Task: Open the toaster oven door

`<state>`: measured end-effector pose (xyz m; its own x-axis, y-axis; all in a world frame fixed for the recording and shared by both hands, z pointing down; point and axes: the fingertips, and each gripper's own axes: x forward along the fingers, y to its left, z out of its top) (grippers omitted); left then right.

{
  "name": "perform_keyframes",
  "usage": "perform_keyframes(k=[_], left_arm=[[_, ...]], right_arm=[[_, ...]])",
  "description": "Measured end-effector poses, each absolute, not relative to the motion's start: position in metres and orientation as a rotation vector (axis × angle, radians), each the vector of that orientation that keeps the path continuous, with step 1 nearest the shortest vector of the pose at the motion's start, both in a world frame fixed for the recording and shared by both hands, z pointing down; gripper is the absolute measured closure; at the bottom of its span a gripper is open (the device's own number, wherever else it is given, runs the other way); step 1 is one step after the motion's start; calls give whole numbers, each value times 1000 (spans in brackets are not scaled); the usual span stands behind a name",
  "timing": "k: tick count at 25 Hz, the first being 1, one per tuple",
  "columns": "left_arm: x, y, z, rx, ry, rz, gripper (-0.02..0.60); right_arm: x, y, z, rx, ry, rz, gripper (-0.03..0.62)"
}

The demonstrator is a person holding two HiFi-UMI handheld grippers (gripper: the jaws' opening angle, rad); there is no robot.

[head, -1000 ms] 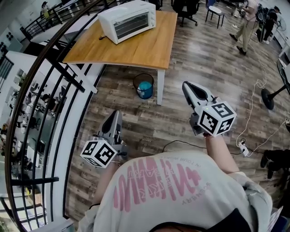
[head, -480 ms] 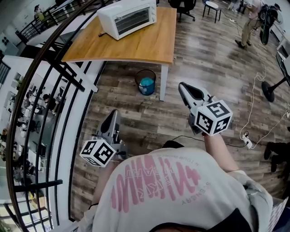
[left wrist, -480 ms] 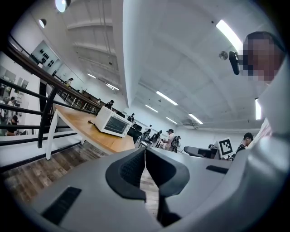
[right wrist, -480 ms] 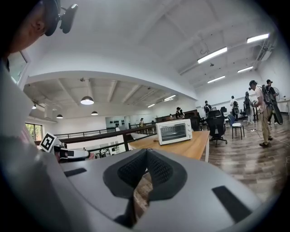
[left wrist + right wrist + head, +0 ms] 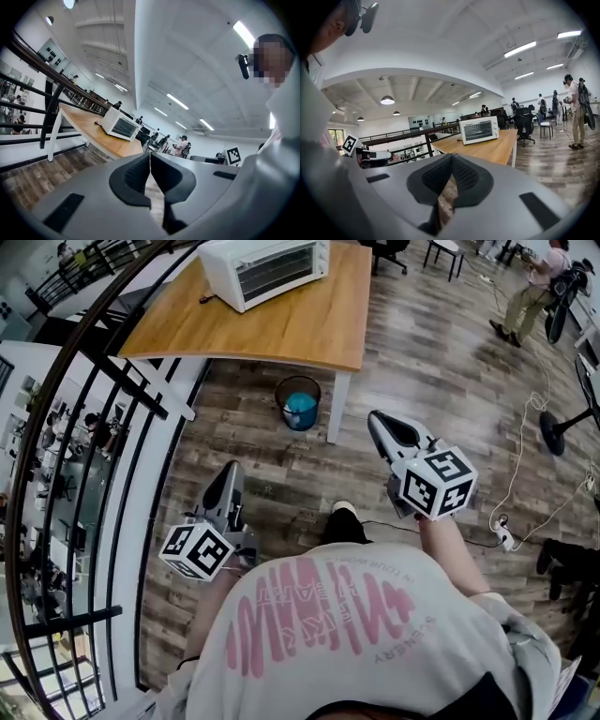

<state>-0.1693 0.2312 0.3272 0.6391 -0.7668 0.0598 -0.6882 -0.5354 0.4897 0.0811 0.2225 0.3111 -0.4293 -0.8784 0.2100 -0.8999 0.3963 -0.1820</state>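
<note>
The white toaster oven [image 5: 265,268] stands with its door closed at the far end of a wooden table [image 5: 281,329], well ahead of me. It also shows in the left gripper view, toaster oven [image 5: 119,125], and in the right gripper view, toaster oven [image 5: 479,130]. My left gripper [image 5: 230,474] is held low on the left, over the floor, shut and empty. My right gripper [image 5: 378,421] is raised on the right, also shut with nothing in it. Both are far short of the table. The pads meet in each gripper view: left gripper [image 5: 150,157], right gripper [image 5: 451,157].
A black railing [image 5: 112,399] curves along the left. A dark bin [image 5: 300,403] with blue contents sits on the floor by the table leg. Cables and a power strip [image 5: 502,535] lie at the right, near a fan [image 5: 562,437]. A person [image 5: 534,296] sits far right.
The table and toaster oven have slid toward the top of the head view. A shoe has appeared between the grippers. Both grippers stay shut and held much as before.
</note>
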Motion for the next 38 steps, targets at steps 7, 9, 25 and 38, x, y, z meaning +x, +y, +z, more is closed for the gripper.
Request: perform_keyframes(k=[7, 9, 25, 38], left_arm=[[-137, 184, 321, 2395, -1158, -231, 558], [-123, 171, 316, 2407, -1174, -232, 558], [-66, 95, 299, 2363, -1403, -312, 558], [-60, 64, 329, 2256, -1452, -241, 558]], right_arm=[[113, 170, 308, 1615, -2570, 400, 588], [125, 154, 305, 1608, -2582, 397, 588], [188, 46, 299, 1459, -2717, 417, 588], [190, -3, 333, 1376, -2719, 554, 588]])
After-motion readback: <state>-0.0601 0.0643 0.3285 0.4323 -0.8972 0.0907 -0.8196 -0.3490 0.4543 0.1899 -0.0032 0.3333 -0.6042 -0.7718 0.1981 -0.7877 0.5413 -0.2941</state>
